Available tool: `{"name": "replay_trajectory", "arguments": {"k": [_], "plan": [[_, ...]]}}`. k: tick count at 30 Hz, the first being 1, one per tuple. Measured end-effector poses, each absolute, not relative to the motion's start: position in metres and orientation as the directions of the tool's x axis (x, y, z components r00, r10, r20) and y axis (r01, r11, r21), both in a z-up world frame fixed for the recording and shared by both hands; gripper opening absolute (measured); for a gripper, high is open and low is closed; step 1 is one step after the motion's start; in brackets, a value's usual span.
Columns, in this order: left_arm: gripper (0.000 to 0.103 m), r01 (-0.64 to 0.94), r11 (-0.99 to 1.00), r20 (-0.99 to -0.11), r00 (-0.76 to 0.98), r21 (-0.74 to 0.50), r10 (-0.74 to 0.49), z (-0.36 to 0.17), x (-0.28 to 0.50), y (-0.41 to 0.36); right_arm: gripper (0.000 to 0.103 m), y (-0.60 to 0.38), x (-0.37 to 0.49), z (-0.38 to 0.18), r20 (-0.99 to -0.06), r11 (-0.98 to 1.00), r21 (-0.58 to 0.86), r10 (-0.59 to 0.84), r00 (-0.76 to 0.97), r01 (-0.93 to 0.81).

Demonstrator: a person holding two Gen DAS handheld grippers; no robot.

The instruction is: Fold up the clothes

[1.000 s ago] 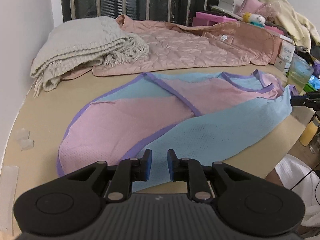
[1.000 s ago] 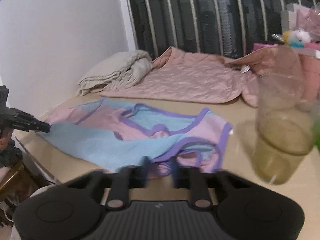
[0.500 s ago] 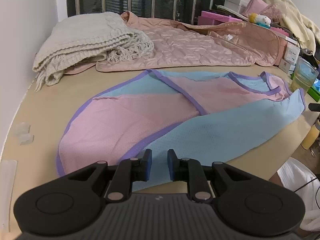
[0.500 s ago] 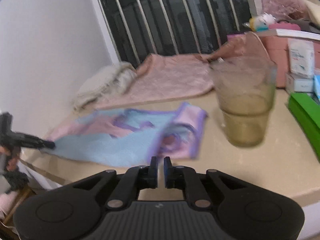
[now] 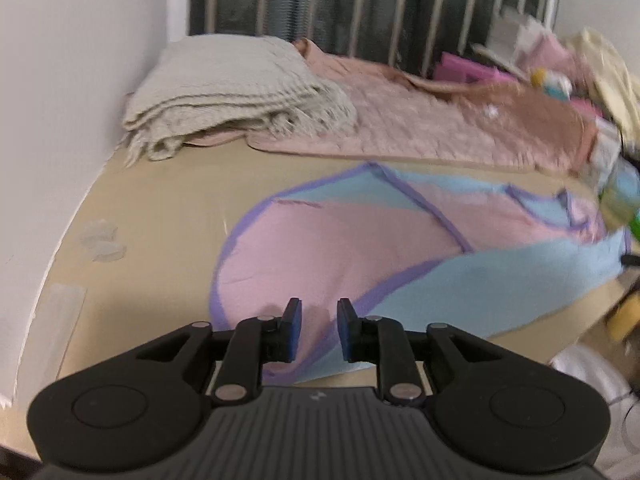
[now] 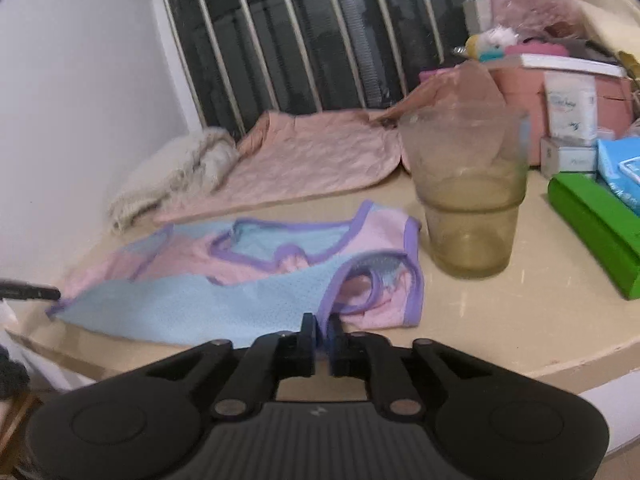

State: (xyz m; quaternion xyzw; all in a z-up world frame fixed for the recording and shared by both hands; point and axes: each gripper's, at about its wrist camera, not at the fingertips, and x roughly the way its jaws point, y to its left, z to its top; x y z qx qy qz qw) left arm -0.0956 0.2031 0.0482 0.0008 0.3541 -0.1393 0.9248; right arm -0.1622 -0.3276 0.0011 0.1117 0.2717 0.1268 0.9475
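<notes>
Since the earlier frame the left hand-held gripper (image 5: 319, 330) has spread its jaws a little; they stand released over the near hem of the garment (image 5: 360, 256). The right hand-held gripper (image 6: 321, 334) is nearly clenched at the blue edge; whether it pinches cloth is unclear. The pink-and-blue mesh garment with purple binding lies flat on the beige worktop (image 5: 160, 220). Only the right view shows the ribbed glass (image 6: 468, 216) clearly.
</notes>
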Motion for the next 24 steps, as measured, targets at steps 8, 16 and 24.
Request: {"name": "replay_trajectory", "arguments": {"k": [8,16,24], "plan": [[0.026,0.237,0.968,-0.687,0.689,-0.087,-0.231,0.036,-0.095,0.200,0.009,-0.296,-0.157,0.027,-0.422,0.944,0.209,0.321,0.848,-0.253],[0.027,0.198,0.980,-0.690,0.709,-0.005,-0.146,0.029,-0.107,0.190,0.009,-0.247,-0.122,-0.006,-0.522,0.942,0.135,0.332,0.785,-0.308],[0.046,0.201,0.979,-0.691,0.706,-0.014,-0.155,0.081,-0.064,0.168,0.028,-0.256,-0.105,0.032,-0.508,0.914,0.135,0.396,0.765,-0.383]]}}
